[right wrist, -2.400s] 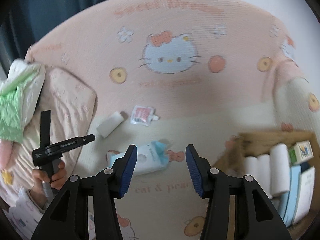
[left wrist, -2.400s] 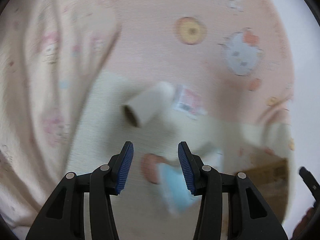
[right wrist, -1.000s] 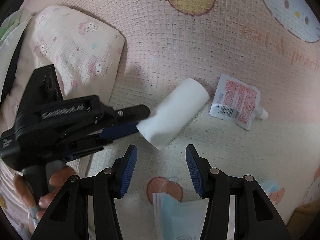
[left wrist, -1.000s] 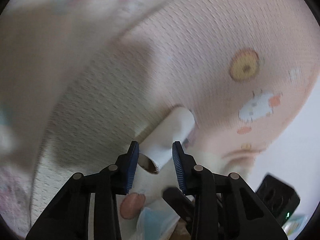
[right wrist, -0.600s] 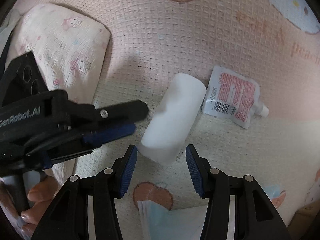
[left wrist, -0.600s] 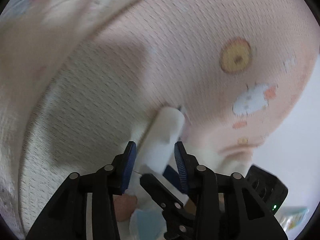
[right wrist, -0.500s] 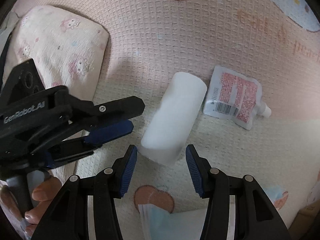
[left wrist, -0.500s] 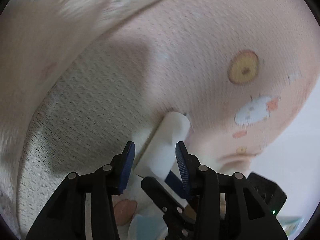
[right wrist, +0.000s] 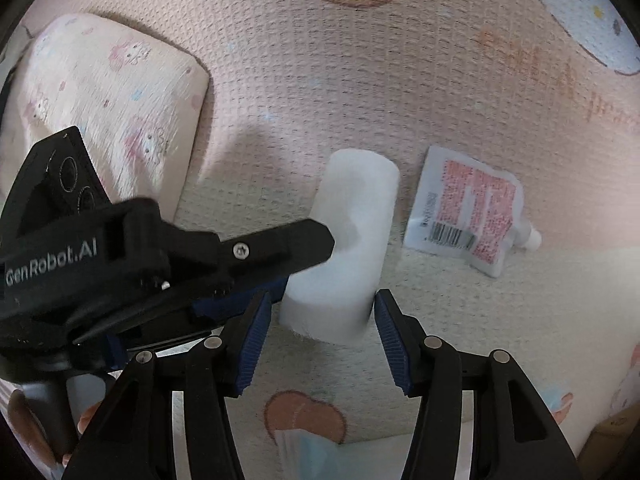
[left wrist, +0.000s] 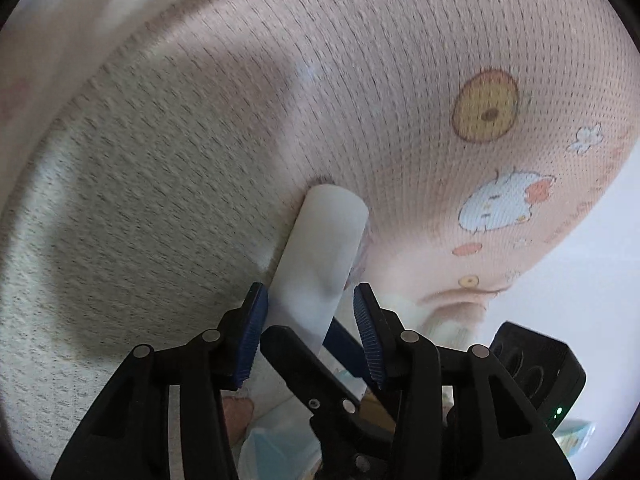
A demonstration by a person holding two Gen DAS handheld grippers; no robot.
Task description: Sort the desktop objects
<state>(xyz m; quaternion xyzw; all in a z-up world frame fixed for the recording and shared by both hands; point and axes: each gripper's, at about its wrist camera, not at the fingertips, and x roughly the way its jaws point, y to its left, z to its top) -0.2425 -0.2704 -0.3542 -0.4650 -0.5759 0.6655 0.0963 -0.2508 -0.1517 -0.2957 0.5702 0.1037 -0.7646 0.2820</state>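
Note:
A white paper roll (right wrist: 352,240) lies on the pink and cream cartoon blanket (right wrist: 360,80). In the left wrist view the roll (left wrist: 320,256) runs away from my left gripper (left wrist: 308,328), whose open jaws stand either side of its near end. My right gripper (right wrist: 322,336) is open with the roll's near end just ahead of its fingertips. The left gripper's black body (right wrist: 140,256) reaches in from the left, one finger over the roll. The right gripper's finger (left wrist: 312,376) crosses the left wrist view.
A white and pink spout pouch (right wrist: 468,216) lies just right of the roll. A blue-white tissue pack (right wrist: 316,456) lies near my right gripper. A printed pillow (right wrist: 104,92) sits at the left. A cardboard box corner (right wrist: 616,432) shows at the lower right.
Both grippers have closed in on the roll. The left gripper's finger now overlaps the roll's left side, and the roll has turned more upright in the right wrist view.

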